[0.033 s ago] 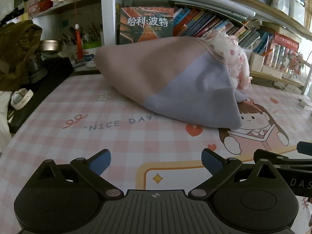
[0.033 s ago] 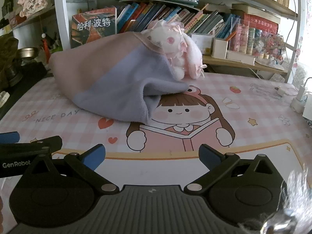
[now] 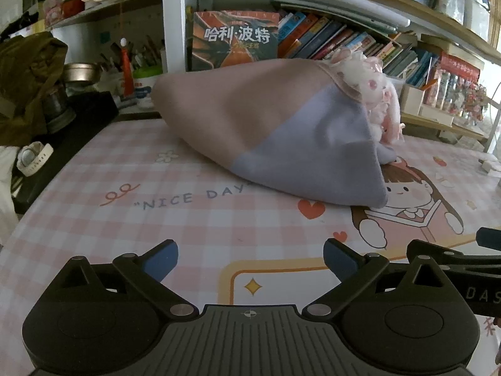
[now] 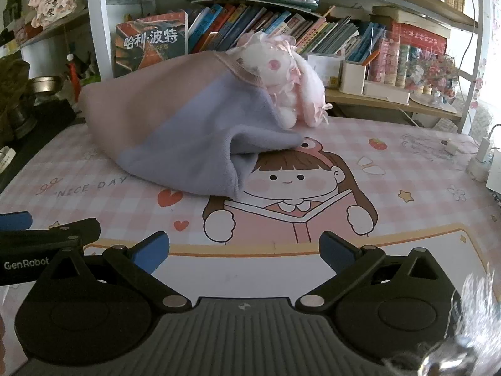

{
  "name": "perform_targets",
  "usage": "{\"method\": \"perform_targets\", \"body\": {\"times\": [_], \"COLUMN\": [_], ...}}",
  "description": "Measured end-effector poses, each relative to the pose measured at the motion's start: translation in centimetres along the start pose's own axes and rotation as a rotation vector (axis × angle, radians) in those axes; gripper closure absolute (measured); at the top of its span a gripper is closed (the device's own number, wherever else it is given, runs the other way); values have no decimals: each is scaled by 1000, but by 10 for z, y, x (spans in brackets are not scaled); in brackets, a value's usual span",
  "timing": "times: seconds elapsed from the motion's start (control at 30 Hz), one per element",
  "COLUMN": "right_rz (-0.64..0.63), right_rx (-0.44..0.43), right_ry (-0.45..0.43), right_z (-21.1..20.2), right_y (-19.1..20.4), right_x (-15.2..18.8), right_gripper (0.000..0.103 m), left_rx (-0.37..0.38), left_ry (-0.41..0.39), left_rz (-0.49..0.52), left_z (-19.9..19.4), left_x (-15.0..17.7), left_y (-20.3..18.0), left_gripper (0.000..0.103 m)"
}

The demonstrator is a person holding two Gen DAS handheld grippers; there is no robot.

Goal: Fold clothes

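Ahead of both tongs, a pink-and-lilac garment [image 3: 275, 131] lies heaped on the mat [image 3: 188, 219], a plush rabbit [image 4: 281, 81] against it. Left tongs [image 3: 250, 258] and right tongs [image 4: 244, 249] gape, empty. Only the right view shows the charger [image 4: 480, 159].

Ahead of the left tool [image 3: 250, 260], garment [image 3: 266, 131] heaped on the bench [image 3: 94, 219], well apart from the fingertips. Ahead and leftward of the right tool [image 4: 244, 247]. Plush toy [image 4: 281, 78] behind the garment, touching its upper edge. Bookshelf [image 4: 266, 31] behind both. Watch [image 3: 33, 158] far left of the left tool. Right tool just beside the left tool, on its right.
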State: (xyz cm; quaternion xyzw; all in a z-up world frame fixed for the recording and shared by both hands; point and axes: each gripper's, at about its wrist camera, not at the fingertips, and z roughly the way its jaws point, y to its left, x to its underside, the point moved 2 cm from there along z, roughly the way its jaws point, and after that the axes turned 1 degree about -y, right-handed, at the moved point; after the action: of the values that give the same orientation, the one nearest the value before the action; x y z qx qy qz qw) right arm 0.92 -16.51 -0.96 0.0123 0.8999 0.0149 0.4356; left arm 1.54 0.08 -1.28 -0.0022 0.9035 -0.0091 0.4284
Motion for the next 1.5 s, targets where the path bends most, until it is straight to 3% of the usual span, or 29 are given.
{"method": "perform_targets", "body": {"times": [1.5], "right_rz": [1], "right_rx": [-8], "right_ry": [14], "right_z": [1], "right_y": [3], "right_x": [1], "right_gripper": [0], "left_rx": [-3], "left_ry": [17], "left_rz": [-3], "left_z": [2], "left_x": [2], "left_y": [1], "left_gripper": [2]}}
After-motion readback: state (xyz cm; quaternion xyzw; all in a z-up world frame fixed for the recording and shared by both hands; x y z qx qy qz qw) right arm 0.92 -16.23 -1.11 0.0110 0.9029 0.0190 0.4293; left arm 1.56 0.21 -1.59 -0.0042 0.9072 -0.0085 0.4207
